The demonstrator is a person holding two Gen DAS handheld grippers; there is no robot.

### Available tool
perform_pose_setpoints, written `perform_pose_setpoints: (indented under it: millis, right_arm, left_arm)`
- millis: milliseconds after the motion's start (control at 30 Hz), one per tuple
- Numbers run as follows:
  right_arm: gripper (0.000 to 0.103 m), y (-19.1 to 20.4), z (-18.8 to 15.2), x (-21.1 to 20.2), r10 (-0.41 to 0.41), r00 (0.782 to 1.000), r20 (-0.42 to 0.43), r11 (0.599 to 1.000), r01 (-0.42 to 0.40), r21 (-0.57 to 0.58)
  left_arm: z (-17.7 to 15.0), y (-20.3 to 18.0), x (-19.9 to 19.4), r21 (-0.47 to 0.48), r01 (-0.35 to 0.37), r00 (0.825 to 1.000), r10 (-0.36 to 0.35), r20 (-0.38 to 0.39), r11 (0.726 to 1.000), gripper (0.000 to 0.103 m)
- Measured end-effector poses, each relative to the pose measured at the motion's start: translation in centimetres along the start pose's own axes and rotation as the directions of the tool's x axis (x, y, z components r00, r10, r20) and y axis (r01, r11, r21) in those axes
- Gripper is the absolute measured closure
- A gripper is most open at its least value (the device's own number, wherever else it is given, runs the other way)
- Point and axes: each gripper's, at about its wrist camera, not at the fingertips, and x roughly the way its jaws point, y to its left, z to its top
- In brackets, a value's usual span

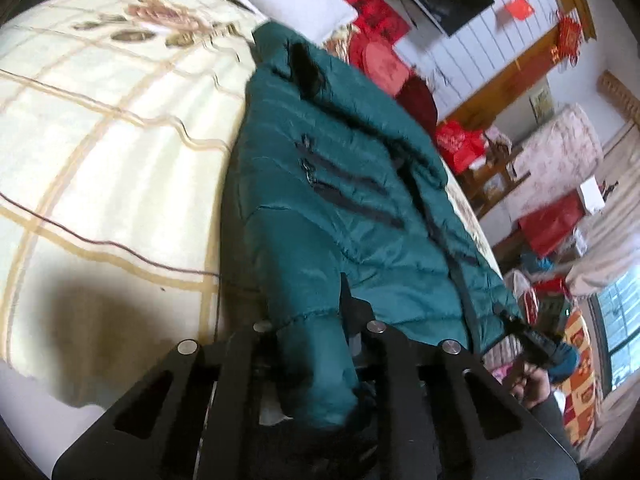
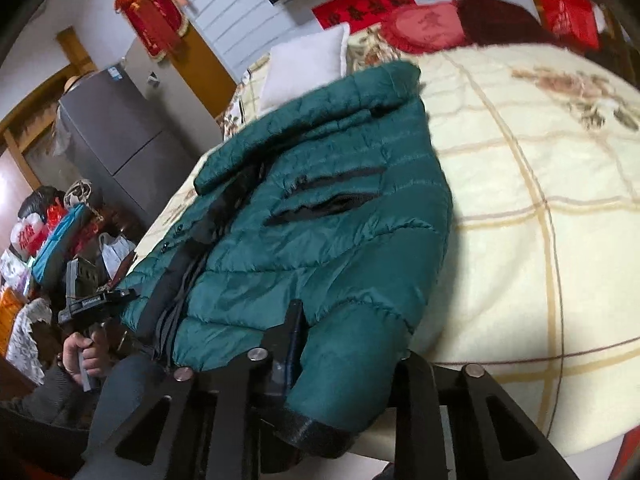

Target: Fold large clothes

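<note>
Teal and quilted, the jacket (image 1: 340,184) lies across the cream blanket (image 1: 100,140), filling the middle of both views, its collar toward the white pillow (image 2: 308,72) at upper centre. The left gripper (image 1: 316,344) is pinched on 1 cuff at the bottom of its frame; the right gripper (image 2: 320,352) is pinched on the other sleeve end (its dark ribbed cuff hangs at lower centre). No fold looks made yet: I judge both sleeves and the body remain to be folded.
</note>
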Motion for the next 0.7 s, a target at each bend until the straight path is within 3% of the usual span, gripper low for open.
perform_pose_setpoints:
  millis: [100, 300, 467, 700]
  right_arm:
    - [0.086, 1.1, -0.3, -1.5, 0.017, 0.997, 0.075, 1.0, -0.016, -0.012]
    - [0.089, 2.6, -1.8, -4.3, 0.026, 0.983, 0.182, 0.999, -0.032, 0.026]
    - [0.09, 3.0, -2.9, -6.4, -0.002, 0.976, 0.218, 0.996, -0.018, 0.089]
    - [0.09, 5.4, -3.7, -9.9, -0.004, 0.97, 0.244, 0.997, -0.015, 0.075]
  left_arm:
    - [0.4, -0.4, -1.5, -0.016, -0.01, 0.998, 0.011, 0.055, 1.0, 0.092]
    - [1.0, -0.8, -4.7, -0.064, 0.067, 0.992, -0.059, 0.114, 0.996, 0.092]
    - [-0.1, -2.1, -6.8, -0.055, 0.088, 0.988, -0.081, 0.129, 0.995, 0.092]
    - [-1.9, -2.3, -10.7, -0.061, 0.123, 0.979, -0.111, 0.17, 0.991, 0.092]
